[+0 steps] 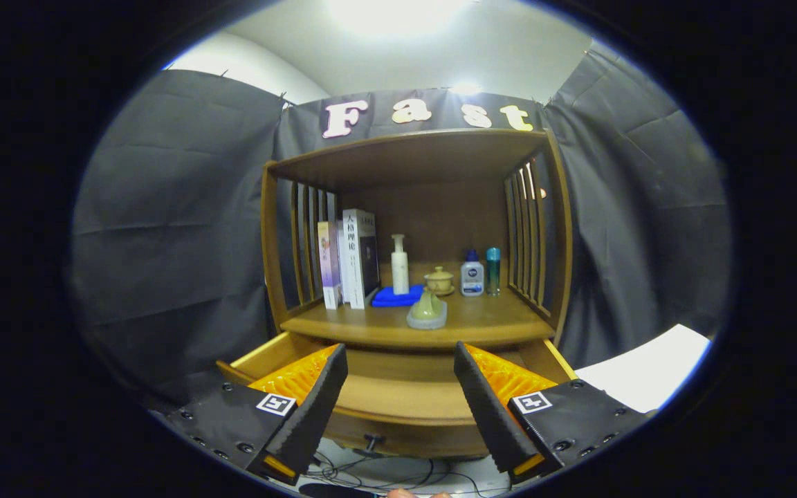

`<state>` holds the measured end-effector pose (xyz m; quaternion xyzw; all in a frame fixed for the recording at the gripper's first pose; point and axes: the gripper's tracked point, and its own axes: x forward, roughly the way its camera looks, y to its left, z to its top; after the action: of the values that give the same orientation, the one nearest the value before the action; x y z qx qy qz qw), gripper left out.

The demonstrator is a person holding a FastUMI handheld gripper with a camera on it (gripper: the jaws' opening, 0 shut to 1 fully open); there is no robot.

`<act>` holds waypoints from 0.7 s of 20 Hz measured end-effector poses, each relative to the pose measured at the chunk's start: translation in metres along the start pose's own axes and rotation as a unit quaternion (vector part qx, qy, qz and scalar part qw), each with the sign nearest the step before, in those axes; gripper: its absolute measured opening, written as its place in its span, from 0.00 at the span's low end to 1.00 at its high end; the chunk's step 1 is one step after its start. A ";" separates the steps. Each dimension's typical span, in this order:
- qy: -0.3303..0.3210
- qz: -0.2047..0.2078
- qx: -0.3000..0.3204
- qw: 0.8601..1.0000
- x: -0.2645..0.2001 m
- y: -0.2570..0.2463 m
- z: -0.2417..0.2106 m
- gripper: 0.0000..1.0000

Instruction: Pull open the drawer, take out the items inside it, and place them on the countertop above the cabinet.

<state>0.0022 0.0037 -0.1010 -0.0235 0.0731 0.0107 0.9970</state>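
Your tool [400, 401] is spread wide, released, with nothing between its fingers and nothing touching them; the left finger [315, 394] and right finger [485, 404] hang above the pulled-out drawer [405, 401]. The drawer stands open toward you, its long axis running left to right, and its front panel with one small dark knob [372, 440] is the nearest part; you can see bare wooden bottom between the fingers, and the rest of the inside is hidden behind them. Just beyond the drawer is the tabletop [488, 321] of the cabinet, under a slatted shelf frame. On it you can count three upright books [350, 259] at the far left, one tall white pump bottle [400, 264] standing beside one folded blue cloth [397, 297], one small lidded teacup [439, 280] at the far middle, one pale green object on a round dish [427, 310] nearest the front edge, and two small bottles at the far right, one white with a dark cap [472, 274] and one teal [493, 270], just beside each other. A white sheet [647, 373] lies off to the right of the cabinet.
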 end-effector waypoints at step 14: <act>0.040 -0.005 -0.027 0.999 -0.003 0.007 -0.101 1.00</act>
<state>-0.0161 0.0062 -0.2005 -0.0512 0.1121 0.0072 0.9924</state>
